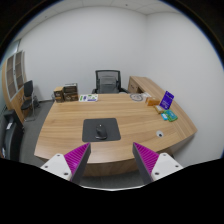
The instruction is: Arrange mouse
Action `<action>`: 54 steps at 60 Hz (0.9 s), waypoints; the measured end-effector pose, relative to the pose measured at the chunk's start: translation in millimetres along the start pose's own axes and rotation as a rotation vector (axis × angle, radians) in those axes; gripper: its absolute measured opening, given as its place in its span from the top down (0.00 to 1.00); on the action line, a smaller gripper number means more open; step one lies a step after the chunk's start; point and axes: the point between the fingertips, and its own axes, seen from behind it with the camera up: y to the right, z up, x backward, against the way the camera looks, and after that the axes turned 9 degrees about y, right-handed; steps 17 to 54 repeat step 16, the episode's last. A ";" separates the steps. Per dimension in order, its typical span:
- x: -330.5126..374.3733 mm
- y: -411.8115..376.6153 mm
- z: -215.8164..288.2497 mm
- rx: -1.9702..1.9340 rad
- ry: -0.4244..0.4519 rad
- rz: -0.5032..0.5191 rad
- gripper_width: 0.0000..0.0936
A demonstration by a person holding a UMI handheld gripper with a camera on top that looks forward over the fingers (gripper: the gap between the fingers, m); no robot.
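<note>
A wide, curved wooden desk (70,125) fills an office room with white walls, seen from a raised spot above its near edge. A black office chair (107,80) stands behind the desk's far edge, pushed close to it, and a second dark chair (28,95) stands off the desk's left end, near wooden shelving (14,72) against the left wall. A dark mouse mat (101,128) lies near the middle of the desk, a little toward the near edge, and the mouse (101,128) rests on it, small and dark, roughly at the mat's centre. A brown box (68,93) stands at the far left corner of the desk, with papers (89,97) lying flat just beside it along the far edge. At the desk's right end a purple upright card (167,98) stands near the far right corner, with a teal item (168,116) lying closer to the right edge. The gripper (110,161) hangs above the near edge with its two fingers spread wide and nothing between them, each magenta pad (78,156) facing inward. The mouse lies well ahead of the fingers, in line with the gap.
</note>
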 end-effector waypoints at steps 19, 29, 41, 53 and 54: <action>5.6 -6.9 -9.7 -0.001 0.004 0.004 0.08; 5.6 -6.9 -9.7 -0.001 0.004 0.004 0.08; 5.6 -6.9 -9.7 -0.001 0.004 0.004 0.08; 5.6 -6.9 -9.7 -0.001 0.004 0.004 0.08; 5.6 -6.9 -9.7 -0.001 0.004 0.004 0.08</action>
